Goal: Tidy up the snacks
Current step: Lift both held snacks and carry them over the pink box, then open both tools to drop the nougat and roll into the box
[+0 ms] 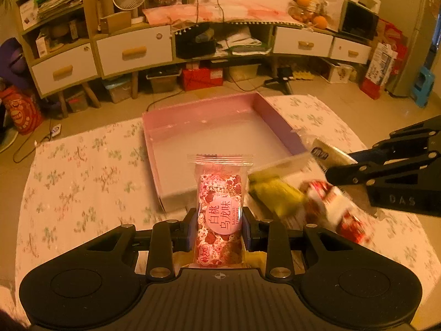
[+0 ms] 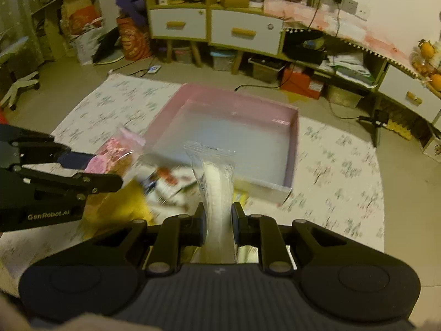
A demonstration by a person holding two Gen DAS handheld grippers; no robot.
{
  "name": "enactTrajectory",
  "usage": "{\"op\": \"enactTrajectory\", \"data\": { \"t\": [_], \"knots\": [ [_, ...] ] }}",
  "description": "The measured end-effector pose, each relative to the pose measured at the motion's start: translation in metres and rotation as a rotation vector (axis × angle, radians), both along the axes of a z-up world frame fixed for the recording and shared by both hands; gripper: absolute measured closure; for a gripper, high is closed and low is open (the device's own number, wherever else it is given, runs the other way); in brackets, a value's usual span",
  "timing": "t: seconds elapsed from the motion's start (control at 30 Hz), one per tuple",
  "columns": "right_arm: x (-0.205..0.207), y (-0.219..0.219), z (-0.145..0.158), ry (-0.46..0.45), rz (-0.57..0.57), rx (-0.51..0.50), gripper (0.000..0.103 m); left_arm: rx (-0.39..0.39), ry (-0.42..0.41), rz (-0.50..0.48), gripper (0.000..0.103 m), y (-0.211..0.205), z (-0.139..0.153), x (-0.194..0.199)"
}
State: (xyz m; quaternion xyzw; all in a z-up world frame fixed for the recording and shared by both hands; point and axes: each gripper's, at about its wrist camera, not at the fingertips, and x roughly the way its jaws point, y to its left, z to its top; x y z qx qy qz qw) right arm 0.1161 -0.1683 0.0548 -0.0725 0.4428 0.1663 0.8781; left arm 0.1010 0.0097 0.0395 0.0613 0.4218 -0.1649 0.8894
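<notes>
My left gripper (image 1: 219, 219) is shut on a pink and red snack packet (image 1: 219, 209) with a round pink label, held upright above the near edge of the pink box (image 1: 275, 115). The right gripper (image 2: 219, 216) is shut on a clear packet with a white bar (image 2: 216, 182), also pointing toward the pink box (image 2: 295, 149). The box has a pale bare floor. In the left wrist view the right gripper (image 1: 335, 162) comes in from the right with its packet (image 1: 328, 153). In the right wrist view the left gripper (image 2: 106, 167) shows at left with the pink packet (image 2: 115, 155).
Loose snacks lie in front of the box: a yellow packet (image 1: 275, 193) and a red and white packet (image 1: 336, 209). All rests on a floral cloth (image 1: 82, 171). A cabinet with white drawers (image 1: 135, 49) and storage boxes stand beyond on the floor.
</notes>
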Motion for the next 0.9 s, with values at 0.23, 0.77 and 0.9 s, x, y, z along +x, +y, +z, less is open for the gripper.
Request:
{"op": "enactTrajectory", "data": {
  "t": [0.23,0.77,0.9],
  "knots": [
    [0.052,-0.001,-0.014,-0.011,-0.018,-0.012,0.087,0.026,-0.011,0.011,0.074,-0.011,-0.012,0.053],
    [0.139,-0.003,-0.074,0.029,-0.051,-0.002,0.087,0.058,0.028,0.036,0.073,-0.028,-0.073,0.160],
    [0.146,-0.001,-0.080,0.037,-0.053,-0.005,0.087,0.079,0.046,0.051,0.073,-0.029,-0.086,0.172]
  ]
}}
